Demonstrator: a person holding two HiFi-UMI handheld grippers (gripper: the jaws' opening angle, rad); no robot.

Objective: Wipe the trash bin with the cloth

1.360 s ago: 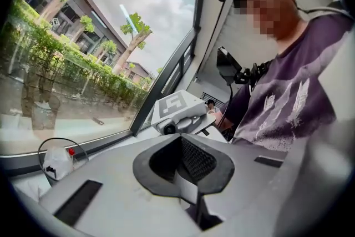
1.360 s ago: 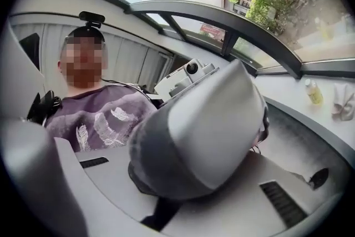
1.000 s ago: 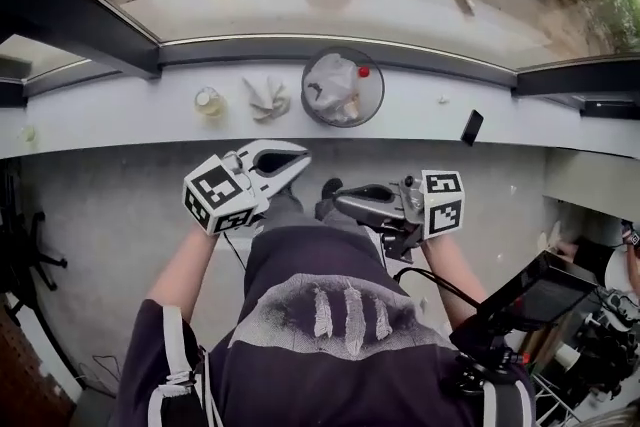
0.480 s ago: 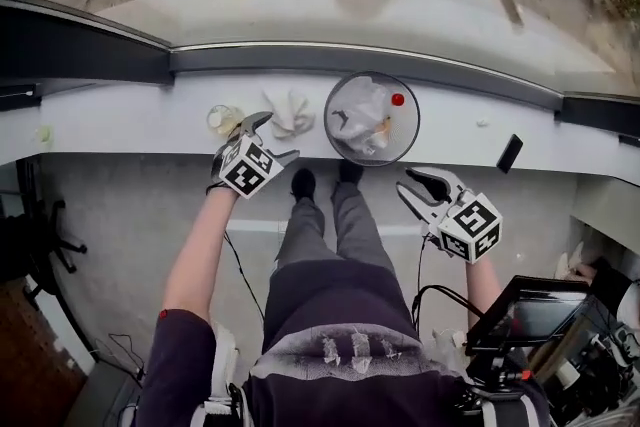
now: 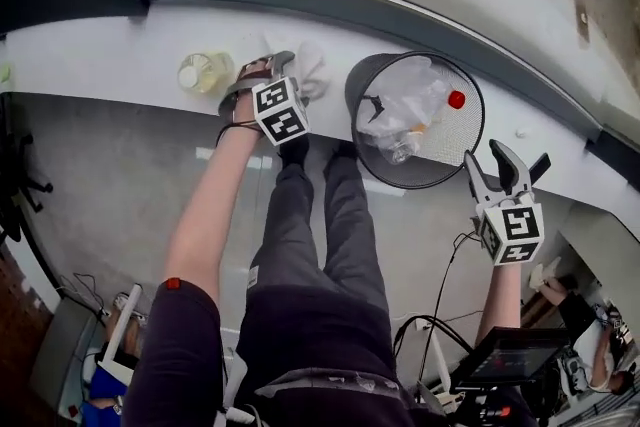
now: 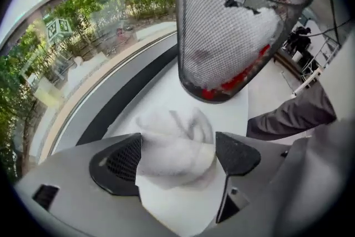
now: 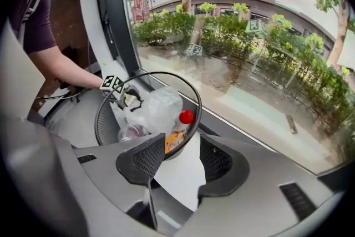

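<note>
While no clamp is made, the left gripper (image 6: 178, 144) stands with jaws wide apart, straddling the crumpled white cloth (image 6: 166, 125). The cloth lies on the smooth white window ledge (image 5: 120, 55), filling most of the gap between the pads, just beside the bin's foot.

Right gripper (image 7: 183, 144): jaws apart, holding nothing. The near rim of the round black wire-mesh trash bin (image 5: 372, 105) shows in the gap. I cannot tell whether it touches. The bin stands upright on the ledge, holding a crumpled clear plastic bag (image 5: 410, 105) and a red-capped bottle (image 5: 456, 99).

Judgement, cloth: soft, light and limp, so it will bunch. Best taken through the thick middle of the mound, so a wad juts past the pads for wiping.

Judgement, bin: light, with light contents and springy mesh walls. It will likely skate or tip on the smooth ledge under wiping pressure. Brace it at the stiff rim wire. The mesh may snag the cloth.

Further left on the ledge is a small yellowish glass jar (image 5: 203, 72). Beyond are the window and greenery.
</note>
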